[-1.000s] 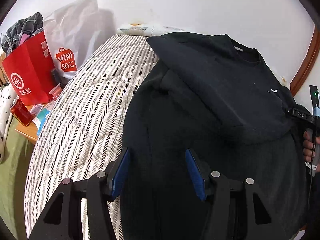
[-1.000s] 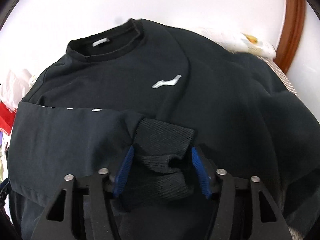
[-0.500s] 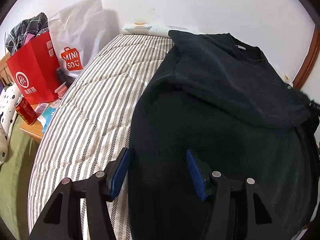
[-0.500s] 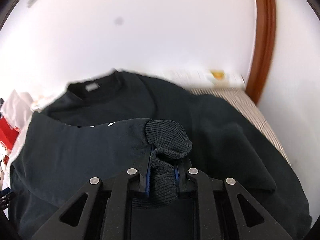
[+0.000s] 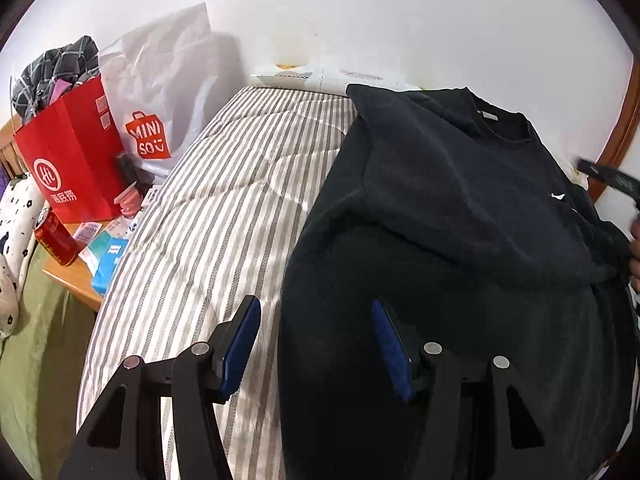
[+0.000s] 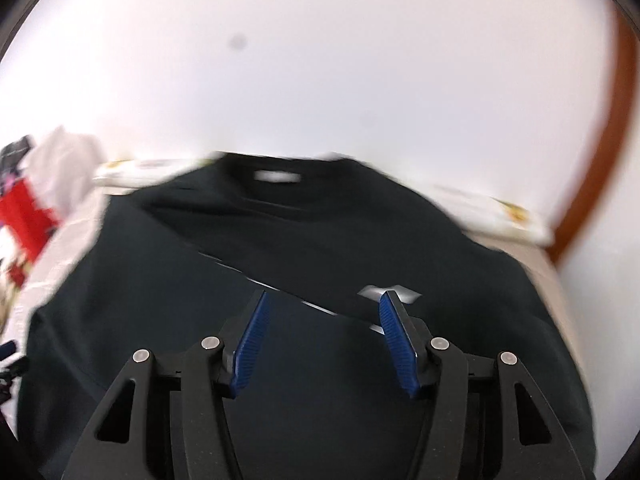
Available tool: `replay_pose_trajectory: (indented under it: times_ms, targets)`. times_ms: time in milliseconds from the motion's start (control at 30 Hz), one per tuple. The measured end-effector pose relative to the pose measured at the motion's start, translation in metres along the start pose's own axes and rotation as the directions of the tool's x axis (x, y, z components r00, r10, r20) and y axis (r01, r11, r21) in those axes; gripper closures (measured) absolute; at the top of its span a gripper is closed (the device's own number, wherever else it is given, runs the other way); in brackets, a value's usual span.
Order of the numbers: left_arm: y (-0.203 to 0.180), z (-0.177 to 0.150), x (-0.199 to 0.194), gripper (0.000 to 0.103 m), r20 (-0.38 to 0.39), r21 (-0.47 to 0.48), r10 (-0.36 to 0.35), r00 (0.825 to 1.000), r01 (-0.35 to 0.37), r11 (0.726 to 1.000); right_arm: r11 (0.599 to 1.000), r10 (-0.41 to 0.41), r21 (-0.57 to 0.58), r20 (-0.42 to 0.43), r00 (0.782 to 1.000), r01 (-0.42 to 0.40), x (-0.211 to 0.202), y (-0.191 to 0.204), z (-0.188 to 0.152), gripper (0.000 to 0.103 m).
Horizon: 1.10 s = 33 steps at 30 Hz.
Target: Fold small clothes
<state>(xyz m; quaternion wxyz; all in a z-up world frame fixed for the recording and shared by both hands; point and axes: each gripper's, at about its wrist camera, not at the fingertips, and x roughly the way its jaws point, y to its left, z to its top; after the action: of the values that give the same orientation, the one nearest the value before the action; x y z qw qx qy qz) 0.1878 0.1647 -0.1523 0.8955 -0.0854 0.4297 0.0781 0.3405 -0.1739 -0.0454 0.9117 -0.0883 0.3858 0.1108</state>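
Note:
A black sweatshirt (image 5: 460, 240) lies face up on the striped bed cover (image 5: 224, 220), collar toward the wall. One sleeve is folded across its chest. In the left wrist view my left gripper (image 5: 316, 344) is open above the garment's lower left edge, its pads touching nothing. The right wrist view is blurred. In it my right gripper (image 6: 322, 340) hovers above the sweatshirt (image 6: 320, 240), jaws opening with nothing between them. The white chest logo (image 6: 372, 291) shows by its right finger. A black part of the right tool (image 5: 608, 176) and a hand (image 5: 634, 256) show at the right edge.
Left of the bed, a wooden bedside table (image 5: 72, 280) holds a red paper bag (image 5: 72, 168), a white shopping bag (image 5: 160, 120), a red can (image 5: 54, 236) and small packets. A white wall stands behind the bed, and a curved wooden frame (image 5: 624, 128) at the right.
The right gripper shut on the ribbed cuff, then let it go and lifted away. The sleeve now lies across the chest. The left gripper has hardly moved.

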Motion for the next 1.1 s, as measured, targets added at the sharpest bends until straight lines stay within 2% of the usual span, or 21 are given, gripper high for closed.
replay_pose_trajectory:
  times_ms: [100,167,300,333,533,567,600,633,667,700,767,833,900,1000,1100]
  targets:
    - [-0.001,0.007,0.008,0.048,-0.003,0.017,0.007,1.0,-0.007,1.0,0.994,0.091,-0.064,-0.017,0.996,-0.092,0.029,0.05,0.02,0.047]
    - [-0.002,0.01,0.013,0.049,-0.003,0.027,0.001,1.0,-0.001,1.0,0.979,0.166,-0.114,-0.042,0.985,-0.17,0.049,0.083,0.03,0.047]
    - [-0.002,0.019,0.028,0.059,-0.017,0.051,-0.004,1.0,0.005,0.999,0.94,0.284,-0.175,-0.07,0.956,-0.292,0.082,0.141,0.05,0.047]
    - [-0.002,0.019,0.032,0.063,-0.024,0.049,-0.009,1.0,0.01,0.999,0.93,0.308,-0.186,-0.074,0.948,-0.317,0.088,0.154,0.055,0.047]
    - [-0.007,0.033,0.047,0.065,-0.004,0.054,-0.064,0.998,0.065,0.996,0.884,0.4,-0.209,-0.124,0.908,-0.418,0.135,0.215,0.084,0.047]
    - [-0.01,0.036,0.05,0.065,-0.007,0.055,-0.077,0.997,0.078,0.995,0.883,0.399,-0.211,-0.138,0.907,-0.42,0.144,0.222,0.087,0.052]
    - [-0.014,0.039,0.052,0.069,-0.013,0.059,-0.08,0.997,0.081,0.995,0.884,0.394,-0.21,-0.151,0.907,-0.419,0.151,0.227,0.088,0.069]
    - [-0.018,0.041,0.054,0.081,-0.018,0.069,-0.071,0.997,0.072,0.995,0.875,0.409,-0.204,-0.171,0.896,-0.439,0.159,0.232,0.089,0.079]
    - [-0.021,0.043,0.054,0.09,-0.009,0.08,-0.056,0.998,0.057,0.995,0.857,0.441,-0.197,-0.196,0.876,-0.476,0.167,0.235,0.09,0.089]
    - [-0.02,0.044,0.053,0.095,0.003,0.08,-0.055,0.998,0.054,0.995,0.84,0.471,-0.196,-0.197,0.86,-0.505,0.169,0.236,0.091,0.091]
    - [-0.012,0.047,0.049,0.096,0.024,0.043,-0.082,0.996,0.08,0.996,0.849,0.477,-0.178,-0.15,0.866,-0.498,0.169,0.233,0.094,0.093]
    - [0.0,0.048,0.047,0.096,0.035,0.003,-0.096,0.995,0.096,0.995,0.848,0.5,-0.136,-0.115,0.858,-0.513,0.17,0.231,0.101,0.093]
    - [0.012,0.048,0.051,0.096,0.019,-0.039,-0.113,0.993,0.113,0.993,0.853,0.502,-0.114,-0.082,0.861,-0.509,0.174,0.232,0.107,0.093]
    - [0.018,0.044,0.057,0.096,-0.002,-0.062,-0.118,0.993,0.117,0.991,0.859,0.493,-0.098,-0.109,0.863,-0.503,0.191,0.242,0.109,0.093]
    - [0.016,0.045,0.058,0.096,-0.004,-0.066,-0.113,0.994,0.112,0.992,0.88,0.443,-0.124,-0.137,0.886,-0.459,0.206,0.257,0.102,0.093]
